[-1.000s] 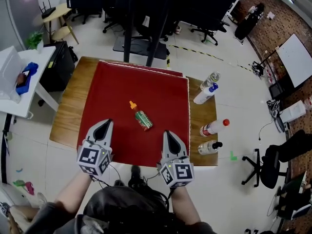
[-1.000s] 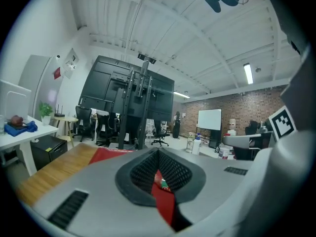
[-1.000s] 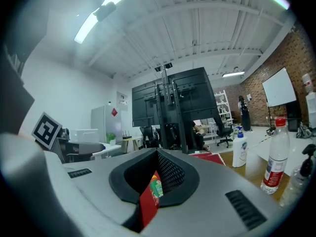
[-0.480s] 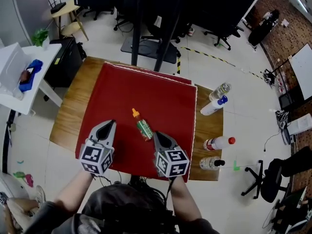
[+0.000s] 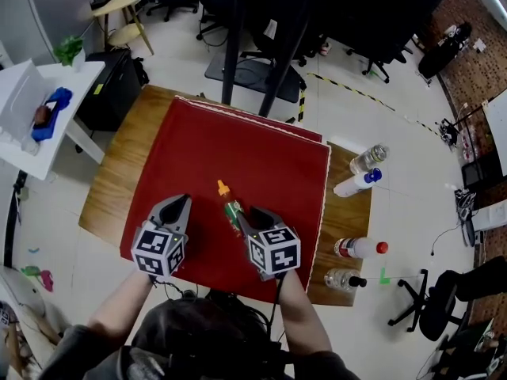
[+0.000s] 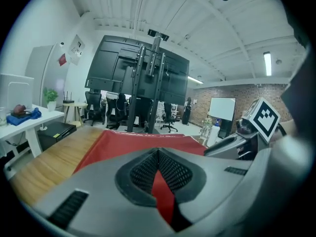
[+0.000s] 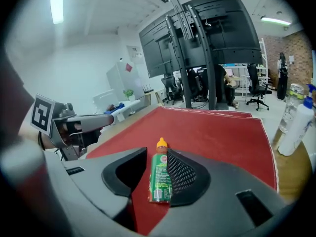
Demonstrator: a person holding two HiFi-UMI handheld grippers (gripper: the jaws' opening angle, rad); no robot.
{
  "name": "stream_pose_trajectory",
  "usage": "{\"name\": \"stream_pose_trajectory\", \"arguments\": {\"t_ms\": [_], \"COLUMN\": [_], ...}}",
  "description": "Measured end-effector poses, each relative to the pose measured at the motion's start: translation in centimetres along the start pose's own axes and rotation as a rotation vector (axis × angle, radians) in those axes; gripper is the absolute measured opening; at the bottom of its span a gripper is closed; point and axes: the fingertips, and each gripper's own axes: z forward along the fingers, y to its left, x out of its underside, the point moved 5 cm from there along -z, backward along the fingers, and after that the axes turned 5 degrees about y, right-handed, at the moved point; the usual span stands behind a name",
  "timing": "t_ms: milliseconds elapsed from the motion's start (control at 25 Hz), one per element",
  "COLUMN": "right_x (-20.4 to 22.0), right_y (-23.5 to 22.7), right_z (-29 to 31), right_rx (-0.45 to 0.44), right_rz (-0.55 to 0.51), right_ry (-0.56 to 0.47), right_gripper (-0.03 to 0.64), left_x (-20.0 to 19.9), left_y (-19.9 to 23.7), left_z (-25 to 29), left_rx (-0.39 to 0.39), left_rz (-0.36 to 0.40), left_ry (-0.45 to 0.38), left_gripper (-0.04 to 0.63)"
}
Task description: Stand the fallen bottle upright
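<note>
Head view: green bottle (image 5: 230, 210) lying flat on the red cloth (image 5: 238, 133), orange cap pointing away from me.
Four other bottles (image 5: 358, 183) sit well off at the table's (image 5: 111, 180) right edge. The right gripper view alone shows my right gripper (image 7: 157, 154): jaws have just been opening, bottle between them, not clamped. Left gripper (image 5: 179, 204): jaws together, empty.

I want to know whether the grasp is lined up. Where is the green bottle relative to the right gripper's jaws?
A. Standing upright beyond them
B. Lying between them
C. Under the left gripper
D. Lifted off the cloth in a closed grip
B: in the right gripper view the bottle lies on its side on the red cloth, between the jaws of the right gripper, which stand apart and have just been opening.
</note>
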Motion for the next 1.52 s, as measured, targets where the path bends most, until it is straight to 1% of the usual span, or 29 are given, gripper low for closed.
{"name": "stream_pose_trajectory", "arguments": {"t_ms": [320,440,600,840,1040,1200,1360,1520], "right_x": [-1.7,-2.2,-2.3,-2.6,-3.1,-3.4,-3.0,-2.4], "right_y": [-0.9,-1.0,-1.1,-1.5,-1.9,-1.8,-2.0,-2.2], "right_z": [4.7,6.6,8.4,11.1,13.4,15.1,16.3,16.8], "right_rx": [-0.087,-0.103,-0.122,-0.124,-0.096,-0.088,-0.065,-0.058], "right_rz": [-0.024,-0.057,-0.066,-0.097,-0.103,-0.142,-0.211,-0.208], "right_ry": [0.214,0.264,0.314,0.398,0.447,0.488,0.544,0.576], "right_gripper": [0.155,0.205,0.261,0.325,0.330,0.330,0.320,0.310], "left_x": [0.3,0.8,1.5,1.9,2.4,2.7,2.8,3.0], "left_y": [2.0,2.9,3.7,4.7,5.6,5.9,5.9,5.9], "left_z": [3.3,4.5,5.7,7.5,8.6,9.5,10.2,10.2], "left_rx": [-0.012,-0.017,-0.020,-0.013,-0.013,-0.014,-0.004,0.001], "left_rz": [-0.030,-0.044,-0.076,-0.090,-0.105,-0.110,-0.107,-0.111], "left_ry": [0.060,0.088,0.152,0.223,0.265,0.281,0.287,0.281], "left_gripper": [0.028,0.028,0.028,0.028,0.028,0.028,0.028,0.028]}}
